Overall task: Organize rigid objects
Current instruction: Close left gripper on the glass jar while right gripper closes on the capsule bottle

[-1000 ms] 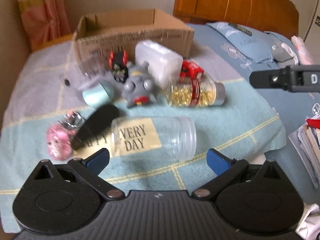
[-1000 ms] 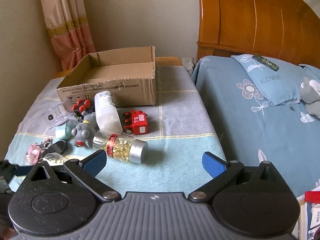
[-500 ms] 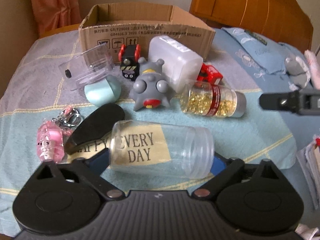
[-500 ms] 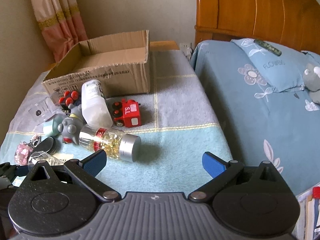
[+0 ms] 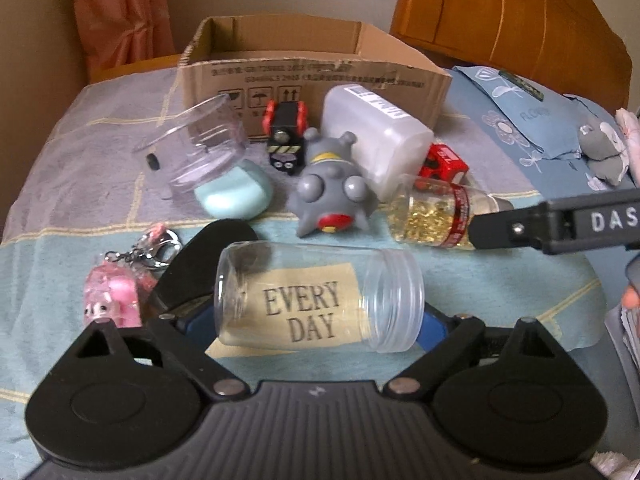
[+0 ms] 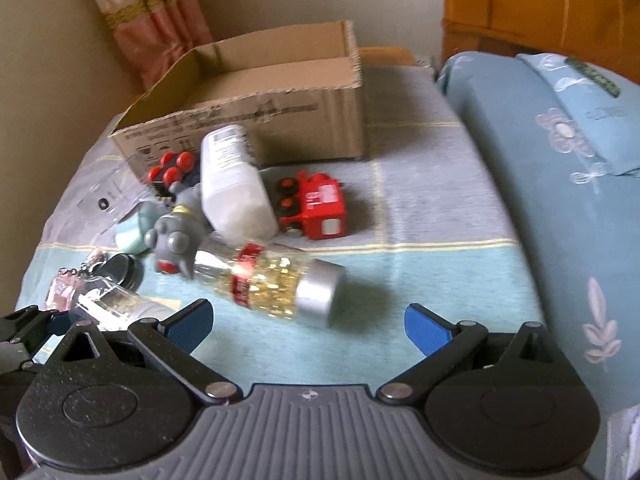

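A clear jar labelled "EVERY DAY" [image 5: 320,294] lies on its side between the fingers of my left gripper [image 5: 316,322]. The blue pads sit at both its ends and look closed on it. It also shows in the right wrist view [image 6: 116,304]. My right gripper [image 6: 308,322] is open and empty, just short of the gold-bead bottle [image 6: 272,284] with a silver cap; the bottle also shows in the left wrist view [image 5: 432,210]. The open cardboard box [image 5: 316,68] stands at the back.
A grey toy [image 5: 332,188], white plastic bottle [image 5: 376,136], red truck [image 6: 316,204], black-red toy [image 5: 285,132], mint object [image 5: 232,192], clear container [image 5: 196,140], black lid [image 5: 208,256] and pink keychain [image 5: 114,292] crowd the cloth. A bed [image 6: 560,184] lies right.
My left gripper moved forward and its fingers came around the "EVERY DAY" jar. My right gripper moved forward and down toward the gold-bead bottle.
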`<action>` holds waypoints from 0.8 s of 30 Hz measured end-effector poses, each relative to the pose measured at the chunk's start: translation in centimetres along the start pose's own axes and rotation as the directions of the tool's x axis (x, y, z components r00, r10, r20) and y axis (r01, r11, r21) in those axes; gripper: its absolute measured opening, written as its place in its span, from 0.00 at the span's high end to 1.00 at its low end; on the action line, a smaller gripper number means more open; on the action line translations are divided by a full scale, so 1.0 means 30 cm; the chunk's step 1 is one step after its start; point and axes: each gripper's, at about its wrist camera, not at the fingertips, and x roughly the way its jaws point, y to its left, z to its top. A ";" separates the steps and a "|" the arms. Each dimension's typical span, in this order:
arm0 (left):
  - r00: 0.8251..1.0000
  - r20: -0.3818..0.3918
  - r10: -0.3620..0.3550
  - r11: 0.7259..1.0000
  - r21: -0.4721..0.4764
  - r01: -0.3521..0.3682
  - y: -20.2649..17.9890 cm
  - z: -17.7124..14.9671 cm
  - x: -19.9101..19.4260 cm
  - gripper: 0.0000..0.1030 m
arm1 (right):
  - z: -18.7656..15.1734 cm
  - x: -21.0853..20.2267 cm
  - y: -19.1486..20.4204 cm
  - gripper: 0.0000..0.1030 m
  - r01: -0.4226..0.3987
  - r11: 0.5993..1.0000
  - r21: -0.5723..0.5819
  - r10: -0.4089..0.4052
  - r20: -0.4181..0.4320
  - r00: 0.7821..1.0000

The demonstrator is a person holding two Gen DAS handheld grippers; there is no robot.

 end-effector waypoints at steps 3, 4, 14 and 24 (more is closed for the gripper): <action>1.000 0.002 0.006 1.000 0.000 -0.006 0.016 -0.011 -0.010 0.09 | 0.018 0.034 0.021 0.00 -0.004 1.000 0.000 0.004 -0.018 1.000; 1.000 0.002 0.008 1.000 0.001 -0.008 0.020 -0.013 -0.012 0.09 | 0.024 0.044 0.028 0.00 -0.003 1.000 0.003 0.004 -0.024 1.000; 1.000 -0.003 -0.001 1.000 0.010 0.001 0.045 -0.011 -0.011 0.09 | 0.068 0.119 0.075 0.00 0.005 1.000 0.014 -0.004 -0.053 0.999; 1.000 -0.008 -0.008 1.000 0.013 0.008 0.048 -0.002 -0.006 0.09 | 0.066 0.170 0.080 0.00 0.061 0.998 -0.012 -0.062 -0.067 0.996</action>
